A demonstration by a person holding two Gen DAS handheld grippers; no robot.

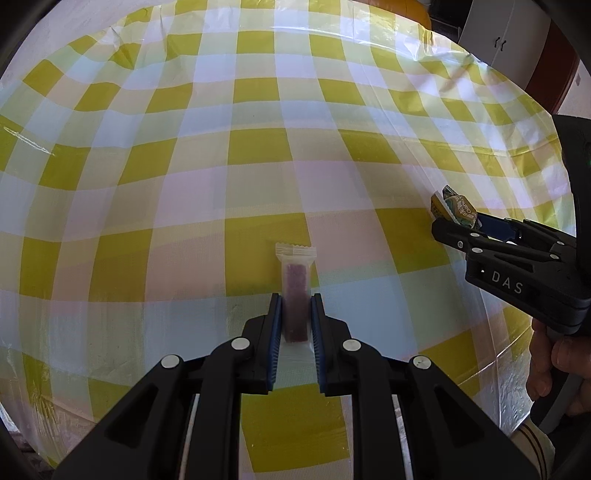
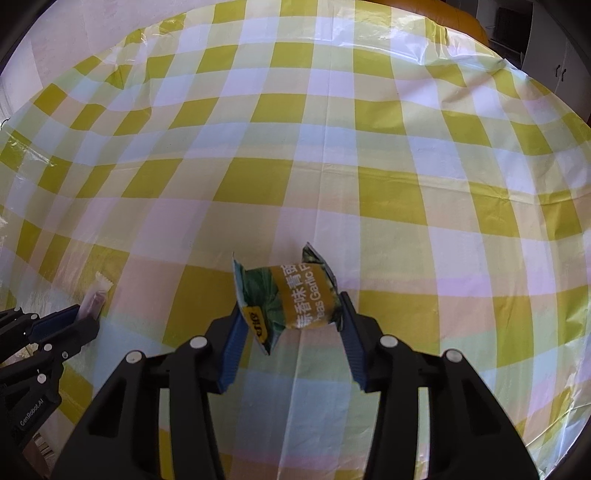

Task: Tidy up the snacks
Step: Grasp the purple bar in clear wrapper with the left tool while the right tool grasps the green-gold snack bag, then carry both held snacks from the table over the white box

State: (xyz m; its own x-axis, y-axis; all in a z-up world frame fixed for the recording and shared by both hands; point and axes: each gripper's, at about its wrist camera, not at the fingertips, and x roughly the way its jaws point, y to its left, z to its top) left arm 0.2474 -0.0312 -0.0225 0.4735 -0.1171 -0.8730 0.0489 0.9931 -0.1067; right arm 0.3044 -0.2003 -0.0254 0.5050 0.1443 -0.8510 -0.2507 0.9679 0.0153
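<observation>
My left gripper (image 1: 295, 301) is shut on a clear-wrapped purple snack bar (image 1: 294, 284), which sticks forward between the blue pads above the yellow checked tablecloth (image 1: 258, 147). My right gripper (image 2: 291, 295) is shut on a green and yellow garlic pea packet (image 2: 286, 295) and holds it crosswise. In the left wrist view the right gripper (image 1: 448, 218) is at the right with the packet (image 1: 454, 206) at its tips. In the right wrist view the left gripper (image 2: 86, 314) is at the lower left with the bar (image 2: 96, 297).
The tablecloth (image 2: 332, 147) covers the whole table. A white cabinet (image 1: 495, 33) and a red-brown panel stand beyond the far right corner. The person's hand (image 1: 554, 365) holds the right gripper's handle at the right edge.
</observation>
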